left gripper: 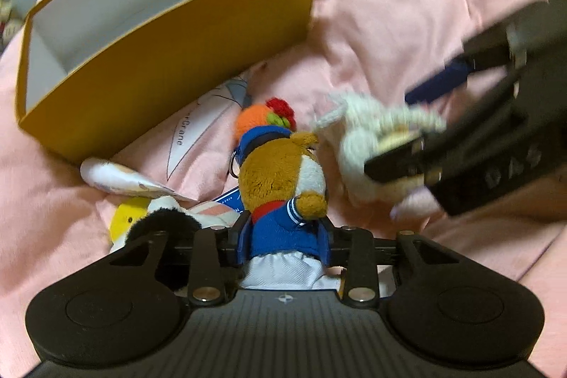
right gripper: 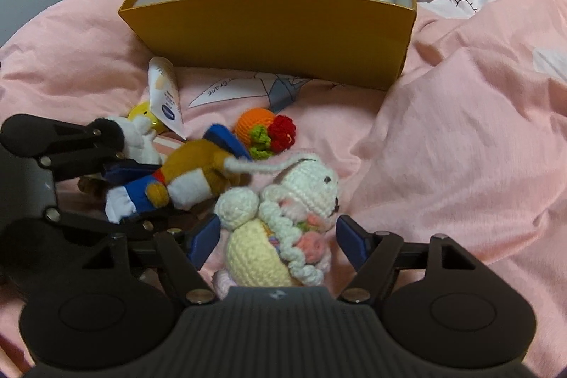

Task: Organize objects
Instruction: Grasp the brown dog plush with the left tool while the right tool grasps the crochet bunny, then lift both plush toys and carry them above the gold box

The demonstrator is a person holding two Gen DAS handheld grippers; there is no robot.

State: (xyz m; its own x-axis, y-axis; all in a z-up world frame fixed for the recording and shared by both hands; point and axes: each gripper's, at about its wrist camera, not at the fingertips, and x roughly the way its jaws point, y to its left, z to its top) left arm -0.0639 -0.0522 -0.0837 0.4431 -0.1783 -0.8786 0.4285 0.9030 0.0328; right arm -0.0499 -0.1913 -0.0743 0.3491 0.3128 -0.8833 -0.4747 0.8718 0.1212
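Right now the left hand-held gripper [left gripper: 283,236] squeezes the brown sailor toy [left gripper: 283,186] round its soft middle, at 6 o'clock from the yellow box [left gripper: 170,59] on the pink bed [left gripper: 407,23]. It looks light and squashy. The right hand-held gripper [right gripper: 278,236] is spread around the white knitted bunny [right gripper: 283,222], not yet pinching.

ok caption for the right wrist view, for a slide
Right gripper with fingers open around a white crocheted bunny on pink bedding, before an empty yellow cardboard box.

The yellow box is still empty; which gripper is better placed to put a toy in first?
Left. The left gripper already clamps the brown plush bear; the right gripper only straddles the crocheted bunny.
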